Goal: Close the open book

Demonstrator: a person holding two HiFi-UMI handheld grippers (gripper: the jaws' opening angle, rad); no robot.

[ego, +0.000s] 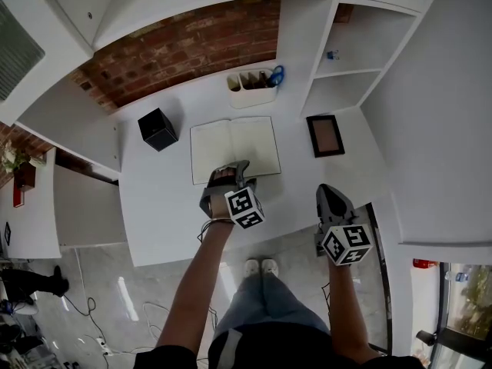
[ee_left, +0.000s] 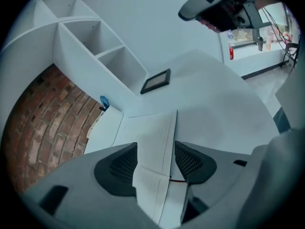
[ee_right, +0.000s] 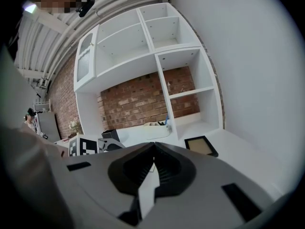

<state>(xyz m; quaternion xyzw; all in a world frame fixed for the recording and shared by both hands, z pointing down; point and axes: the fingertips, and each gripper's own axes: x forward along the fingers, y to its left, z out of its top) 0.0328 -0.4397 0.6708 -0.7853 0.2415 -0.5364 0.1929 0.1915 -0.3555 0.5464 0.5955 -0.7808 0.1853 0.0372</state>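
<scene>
Head view showed the open book (ego: 234, 146) lying flat on the table (ego: 161, 206), its spine running away from the person. The left hand-held gripper (ego: 231, 169) sat at the book's near edge by the spine, jaws apart astride the paper, apparently not clamping. The right hand-held gripper (ego: 329, 192) hung well off to the right, pinched closed and empty. One half likely needed folding sideways across that spine.

The person wears a black short-sleeved top (ego: 270, 349), blue jeans (ego: 254, 302) and white shoes (ego: 260, 267). The left gripper (ego: 229, 171) and right gripper (ego: 327, 192) are grey with black ribbed pads (ee_left: 125, 166). Each carries a white cube (ego: 244, 206) printed with black square markers.
</scene>
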